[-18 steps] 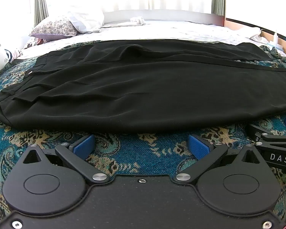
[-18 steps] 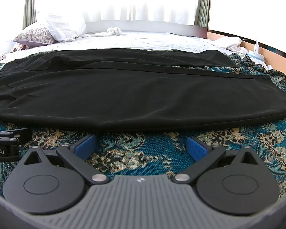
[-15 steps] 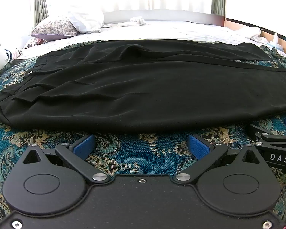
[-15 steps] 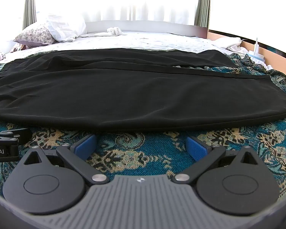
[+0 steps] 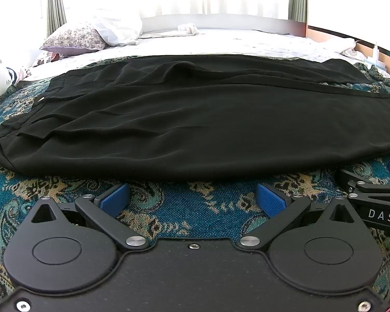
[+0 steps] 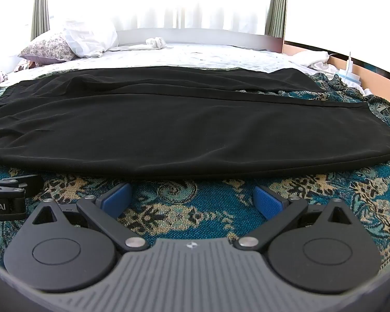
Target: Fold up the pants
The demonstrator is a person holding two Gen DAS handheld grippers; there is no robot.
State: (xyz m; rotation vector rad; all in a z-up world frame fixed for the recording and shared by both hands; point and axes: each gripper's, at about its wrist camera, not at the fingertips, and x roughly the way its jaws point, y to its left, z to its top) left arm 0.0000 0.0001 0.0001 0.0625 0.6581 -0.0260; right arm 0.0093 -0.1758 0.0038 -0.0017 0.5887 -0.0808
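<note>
Black pants (image 5: 195, 119) unmoved (tools too)

A bed (image 5: 221, 44) with white sheets fills the room, a teal paisley blanket (image 5: 184, 208) over its near part. At 11 o'clock lie a floral pillow (image 5: 75, 37) and a white pillow (image 5: 117, 30). Bright curtained windows (image 6: 189, 2) glare at 12 o'clock.

I see the pants (image 5: 195, 119) as smooth black cloth with a faint sheen, lying on a coarse woven teal-and-gold bedspread (image 5: 184, 208). My left hand-held gripper (image 5: 193, 199) looks like matt black plastic with bright metal pivots and rough blue pads (image 5: 270, 199).
</note>
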